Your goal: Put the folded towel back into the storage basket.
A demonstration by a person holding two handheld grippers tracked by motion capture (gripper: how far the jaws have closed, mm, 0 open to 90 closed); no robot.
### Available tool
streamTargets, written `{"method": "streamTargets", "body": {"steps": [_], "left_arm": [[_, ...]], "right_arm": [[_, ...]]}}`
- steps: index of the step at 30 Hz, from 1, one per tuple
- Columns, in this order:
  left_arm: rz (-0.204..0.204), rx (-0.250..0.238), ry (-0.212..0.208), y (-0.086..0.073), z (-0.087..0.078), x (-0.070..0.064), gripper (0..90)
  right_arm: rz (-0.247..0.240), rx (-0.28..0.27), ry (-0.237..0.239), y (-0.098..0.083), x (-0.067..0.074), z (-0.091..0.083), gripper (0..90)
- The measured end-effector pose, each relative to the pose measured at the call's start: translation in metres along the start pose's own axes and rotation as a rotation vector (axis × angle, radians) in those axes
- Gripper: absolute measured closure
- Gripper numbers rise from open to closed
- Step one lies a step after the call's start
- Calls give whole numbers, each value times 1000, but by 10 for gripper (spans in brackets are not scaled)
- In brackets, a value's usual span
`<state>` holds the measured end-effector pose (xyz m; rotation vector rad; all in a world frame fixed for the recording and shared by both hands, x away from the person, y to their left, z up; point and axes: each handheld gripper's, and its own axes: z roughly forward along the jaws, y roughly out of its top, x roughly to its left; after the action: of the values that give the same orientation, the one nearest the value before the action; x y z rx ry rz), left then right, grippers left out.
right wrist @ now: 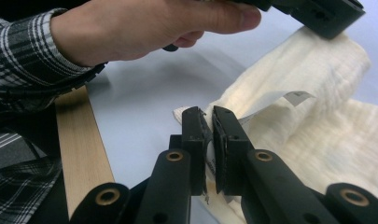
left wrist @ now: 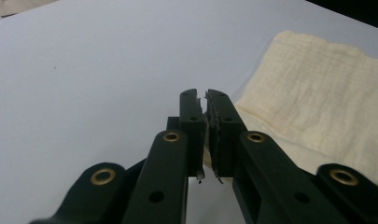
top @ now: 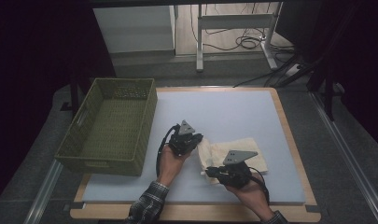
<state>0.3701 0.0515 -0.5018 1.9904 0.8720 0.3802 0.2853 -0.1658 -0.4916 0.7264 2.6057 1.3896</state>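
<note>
So I've got a gripper in each hand and both are nipped onto the same cream muslin cloth (top: pixel 233 154) on the pale blue mat (top: pixel 224 112); my left gripper (top: pixel 197 140) has its jaws squeezed almost together, and in the left gripper view a thin sliver of the cloth's edge sits pinched between them, with the rest of the fabric spreading off to the right of the jaws, lying flat on the mat; my right gripper (top: pixel 210 171) is just as tightly closed, and the right gripper view shows it biting a corner of the cloth right by the little white care tag (right wrist: pixel 282 100), which sticks out past the jaw tips; from that gripper the cloth rises ahead and to the right, up toward my other gripper at the top edge, so the stretch between the two looks lifted off the mat in a loose fold; my left hand (right wrist: pixel 144 23) and its plaid sleeve (right wrist: pixel 18 51) hang just above and to the left of the right jaws; the table's wooden edge (right wrist: pixel 79 140) runs off to the left of them; the green woven basket (top: pixel 109 126) sits well off to the left of my left gripper, not touching the cloth.
</note>
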Motion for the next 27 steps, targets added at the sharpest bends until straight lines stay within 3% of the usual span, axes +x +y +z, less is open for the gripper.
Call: {"method": "streamTargets", "body": {"steps": [20, 27], "left_arm": [[73, 20, -55, 35, 58, -32, 853], [91, 11, -51, 48, 71, -41, 863]], "right_arm": [[96, -32, -103, -37, -32, -46, 836], [110, -42, -132, -45, -38, -63, 836]]}}
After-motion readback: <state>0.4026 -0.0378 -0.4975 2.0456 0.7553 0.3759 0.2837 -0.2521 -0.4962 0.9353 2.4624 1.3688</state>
